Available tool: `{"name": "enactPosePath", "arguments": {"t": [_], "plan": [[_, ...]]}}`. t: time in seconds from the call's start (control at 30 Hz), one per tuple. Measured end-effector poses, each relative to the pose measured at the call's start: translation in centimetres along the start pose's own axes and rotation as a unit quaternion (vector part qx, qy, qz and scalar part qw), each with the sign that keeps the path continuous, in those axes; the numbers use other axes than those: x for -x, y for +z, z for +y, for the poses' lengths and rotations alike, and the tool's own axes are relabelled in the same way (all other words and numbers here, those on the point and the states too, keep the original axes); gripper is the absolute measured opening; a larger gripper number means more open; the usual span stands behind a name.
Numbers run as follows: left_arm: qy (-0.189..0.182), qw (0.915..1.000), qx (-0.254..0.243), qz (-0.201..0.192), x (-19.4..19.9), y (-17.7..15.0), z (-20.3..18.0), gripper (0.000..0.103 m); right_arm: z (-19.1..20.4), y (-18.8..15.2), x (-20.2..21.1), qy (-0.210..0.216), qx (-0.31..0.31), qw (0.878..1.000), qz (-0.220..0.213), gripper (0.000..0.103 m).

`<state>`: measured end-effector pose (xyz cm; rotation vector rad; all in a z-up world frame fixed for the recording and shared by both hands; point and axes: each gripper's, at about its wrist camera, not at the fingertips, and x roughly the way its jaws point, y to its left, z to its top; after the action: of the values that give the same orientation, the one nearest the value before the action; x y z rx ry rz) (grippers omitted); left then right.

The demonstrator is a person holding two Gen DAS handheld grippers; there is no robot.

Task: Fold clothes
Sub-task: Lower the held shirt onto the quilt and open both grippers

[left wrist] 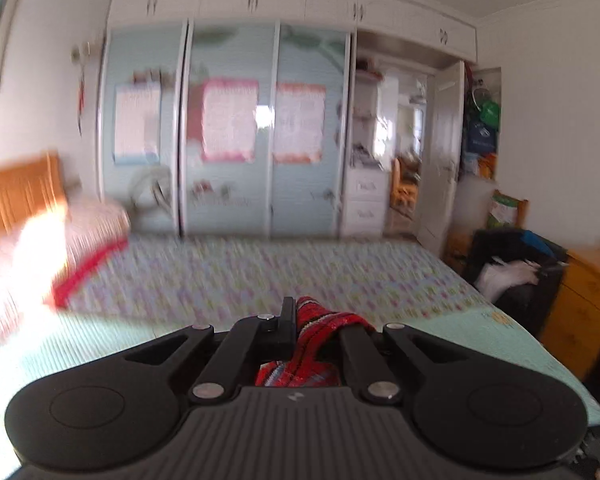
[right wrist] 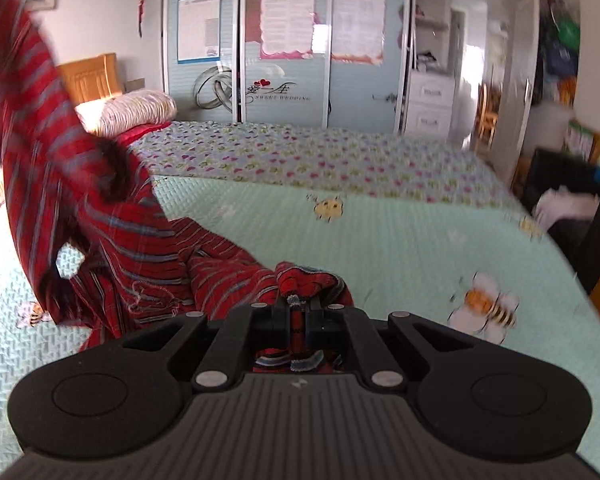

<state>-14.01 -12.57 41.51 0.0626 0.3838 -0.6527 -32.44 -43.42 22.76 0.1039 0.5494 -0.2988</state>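
- The red striped garment (right wrist: 112,232) is pinched by both claws: the left claw (left wrist: 300,320) at the lower middle of its view, the right claw (right wrist: 298,308) likewise.
- It is draped from the upper left of the right view down onto the bed (right wrist: 400,232).
- The soft, crumpled cloth should be pulled flat and its edges matched before it is laid down.
- The bed cover is quilted, with bees sewn on.

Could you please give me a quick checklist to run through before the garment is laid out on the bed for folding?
1. Left gripper shut on the red striped garment: ok.
2. Right gripper shut on the garment: ok.
3. Garment spread flat: not ok, it hangs bunched and twisted.
4. Mint bee-print bedspread bare ahead of the right gripper: ok.
5. Which parts of the garment are gripped: cannot tell.
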Motion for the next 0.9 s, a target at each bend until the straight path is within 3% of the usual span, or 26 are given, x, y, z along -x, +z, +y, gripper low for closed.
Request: {"name": "enactPosePath", "arguments": {"t": [0.1, 0.27, 0.43, 0.5, 0.57, 0.67, 0.77, 0.83, 0.87, 0.9], "plan": [[0.008, 0.9979, -0.020, 0.062, -1.0, -7.0, 1.6, 0.002, 0.5, -1.4, -0.7, 0.010, -0.015, 1.000, 0.008, 0.005], [0.035, 0.9866, -0.018, 0.158, -4.6, -17.8, 3.9, 0.002, 1.3, -2.6, -2.9, 0.043, -0.068, 0.996, 0.025, 0.005], [0.042, 0.9756, 0.017, 0.215, -8.2, -25.5, 4.0, 0.002, 5.7, -0.7, -4.4, 0.120, -0.101, 0.988, 0.004, 0.005], [0.034, 0.9722, 0.029, 0.230, -9.3, -28.2, 3.1, 0.002, 8.0, -0.3, -5.2, 0.167, -0.120, 0.979, -0.001, 0.005], [0.027, 0.9690, 0.043, 0.242, -10.3, -30.6, 2.3, 0.002, 10.0, -1.6, -6.7, 0.201, -0.143, 0.969, 0.013, 0.006], [0.017, 0.9640, 0.060, 0.258, -11.4, -33.1, 1.6, 0.003, 14.1, -6.2, -10.4, 0.223, -0.113, 0.963, 0.105, 0.008], [0.015, 0.9629, 0.064, 0.262, -10.5, -34.2, 1.8, 0.005, 17.1, -10.7, -10.6, 0.191, -0.029, 0.973, 0.125, 0.013], [0.015, 0.9639, 0.064, 0.258, -9.3, -34.6, 2.2, 0.015, 17.9, -11.9, -8.7, 0.183, -0.003, 0.978, 0.101, 0.033], [0.016, 0.9649, 0.066, 0.254, -8.4, -34.6, 2.5, 0.031, 18.0, -12.2, -7.4, 0.184, 0.001, 0.979, 0.087, 0.047], [0.017, 0.9663, 0.070, 0.247, -7.5, -34.5, 2.8, 0.047, 18.0, -12.3, -6.1, 0.194, 0.003, 0.978, 0.071, 0.053]]}}
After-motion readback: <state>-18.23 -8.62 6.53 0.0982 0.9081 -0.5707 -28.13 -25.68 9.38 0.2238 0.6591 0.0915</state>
